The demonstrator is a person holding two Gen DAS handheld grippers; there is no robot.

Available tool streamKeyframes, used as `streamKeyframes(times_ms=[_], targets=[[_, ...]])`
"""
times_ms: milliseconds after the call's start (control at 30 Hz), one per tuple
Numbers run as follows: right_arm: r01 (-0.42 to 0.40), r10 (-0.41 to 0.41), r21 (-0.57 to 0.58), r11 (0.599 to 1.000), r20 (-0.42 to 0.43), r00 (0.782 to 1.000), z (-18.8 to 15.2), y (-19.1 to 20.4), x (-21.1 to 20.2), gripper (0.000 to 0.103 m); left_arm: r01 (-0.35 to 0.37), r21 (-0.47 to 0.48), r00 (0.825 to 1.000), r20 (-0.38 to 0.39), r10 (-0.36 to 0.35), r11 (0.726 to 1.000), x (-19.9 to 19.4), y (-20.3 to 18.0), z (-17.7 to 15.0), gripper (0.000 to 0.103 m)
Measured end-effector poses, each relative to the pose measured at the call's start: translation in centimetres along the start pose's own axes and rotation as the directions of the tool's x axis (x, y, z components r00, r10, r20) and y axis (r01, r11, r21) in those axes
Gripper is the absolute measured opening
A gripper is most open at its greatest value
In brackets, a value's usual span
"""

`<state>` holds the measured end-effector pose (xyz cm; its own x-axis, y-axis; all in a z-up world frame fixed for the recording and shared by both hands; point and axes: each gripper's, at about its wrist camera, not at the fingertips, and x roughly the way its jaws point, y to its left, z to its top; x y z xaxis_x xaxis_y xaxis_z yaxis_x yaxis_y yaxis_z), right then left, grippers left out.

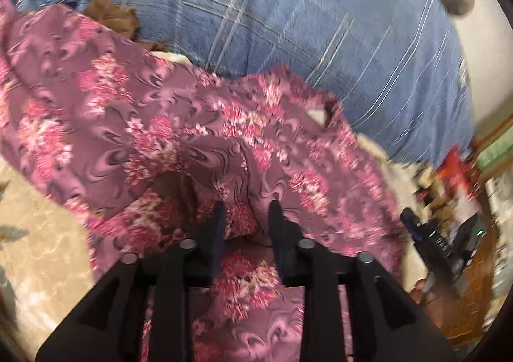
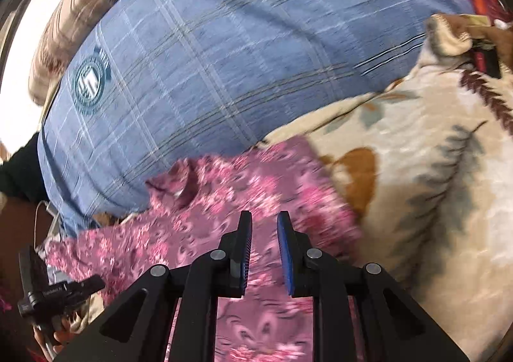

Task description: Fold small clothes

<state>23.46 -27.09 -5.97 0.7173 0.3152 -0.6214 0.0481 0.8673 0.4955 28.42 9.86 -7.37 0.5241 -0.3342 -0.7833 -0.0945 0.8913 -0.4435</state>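
Observation:
A mauve garment with pink flowers [image 1: 154, 125] lies rumpled on a cream leaf-print bedspread [image 1: 35, 234]. My left gripper [image 1: 247, 206] sits in a fold of it, fingers a little apart with cloth bunched between the tips; whether it grips is unclear. In the right wrist view the same garment [image 2: 205, 201] lies below my right gripper [image 2: 264, 216], which is open and empty just above the cloth. The other gripper shows at the right edge of the left wrist view [image 1: 439, 240] and at the lower left of the right wrist view [image 2: 48, 291].
A big blue checked pillow [image 1: 304, 19] [image 2: 208, 57] lies just behind the garment. A brown patterned bolster [image 2: 80, 3] is beyond it. The bedspread [image 2: 433, 169] spreads to the right. Cluttered items [image 1: 458, 176] stand at the far right.

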Motion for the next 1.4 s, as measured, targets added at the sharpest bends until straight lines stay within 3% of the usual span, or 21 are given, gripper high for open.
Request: streamKeyframes(times_ms=[67,100,133,267,333,467,700,833,900,933,967,1033,1333,1400], targets=[[0.039,-0.038,0.022,0.999,-0.063,0.997,-1.3,-0.6,2.2,0.021,-0.046,0.006,0.998,-0.047,0.046,0.999,2.4,0.3,-0.5,0.029],[0.046,-0.042,0.033,0.998,-0.100,0.994,-1.9,-1.2,3.2,0.021,-0.037,0.014,0.999,-0.011,0.037,0.999,2.6,0.5,-0.8,0.029],[0.016,-0.014,0.039,0.999,-0.043,0.999,-2.3,-1.6,2.7,0.020,-0.037,0.027,0.999,0.005,0.036,0.999,2.3,0.4,-0.9,0.029],[0.048,-0.045,0.035,0.998,-0.069,0.997,-1.6,-0.2,2.0,0.025,-0.001,0.001,0.999,-0.034,0.001,1.000,1.5,0.8,-0.4,0.030],[-0.005,0.005,0.009,1.000,-0.058,0.998,-1.5,1.5,1.8,0.025,0.031,-0.041,0.999,-0.030,-0.033,0.999,0.2,1.6,0.1,0.030],[-0.100,0.095,-0.048,0.994,-0.108,0.990,-2.1,6.6,3.6,0.029,0.030,-0.084,0.998,0.049,-0.026,0.996,-4.2,4.0,1.2,0.035],[-0.249,0.212,-0.106,0.963,-0.279,0.937,-6.9,16.2,9.2,0.029,-0.014,-0.219,0.981,0.184,0.055,0.976,-12.9,11.7,4.5,0.050],[-0.337,0.276,-0.131,0.932,-0.344,0.897,-9.5,20.6,11.0,0.028,-0.093,-0.302,0.961,0.221,0.165,0.949,-16.7,16.9,6.0,0.053],[-0.343,0.264,-0.156,0.926,-0.382,0.886,-11.1,21.7,12.3,0.027,-0.116,-0.359,0.952,0.224,0.206,0.926,-18.1,20.0,6.5,0.053],[-0.336,0.250,-0.175,0.925,-0.385,0.888,-11.9,21.7,12.8,0.028,-0.122,-0.382,0.950,0.222,0.219,0.916,-18.6,21.2,6.7,0.053],[-0.347,0.268,-0.216,0.913,-0.327,0.906,-12.6,21.7,12.4,0.028,-0.125,-0.408,0.947,0.222,0.231,0.904,-19.0,22.5,6.9,0.054],[-0.344,0.265,-0.235,0.909,-0.312,0.912,-13.1,21.9,12.1,0.028,-0.120,-0.459,0.942,0.227,0.247,0.880,-19.5,24.8,7.3,0.054],[-0.395,0.331,-0.160,0.905,-0.319,0.888,-12.4,20.9,12.6,0.028,-0.123,-0.563,0.943,0.192,0.273,0.817,-15.6,28.7,9.5,0.058],[-0.400,0.339,-0.151,0.904,-0.319,0.885,-12.2,20.7,12.6,0.028,-0.082,-0.578,0.944,0.216,0.249,0.812,-14.5,29.4,9.9,0.058]])
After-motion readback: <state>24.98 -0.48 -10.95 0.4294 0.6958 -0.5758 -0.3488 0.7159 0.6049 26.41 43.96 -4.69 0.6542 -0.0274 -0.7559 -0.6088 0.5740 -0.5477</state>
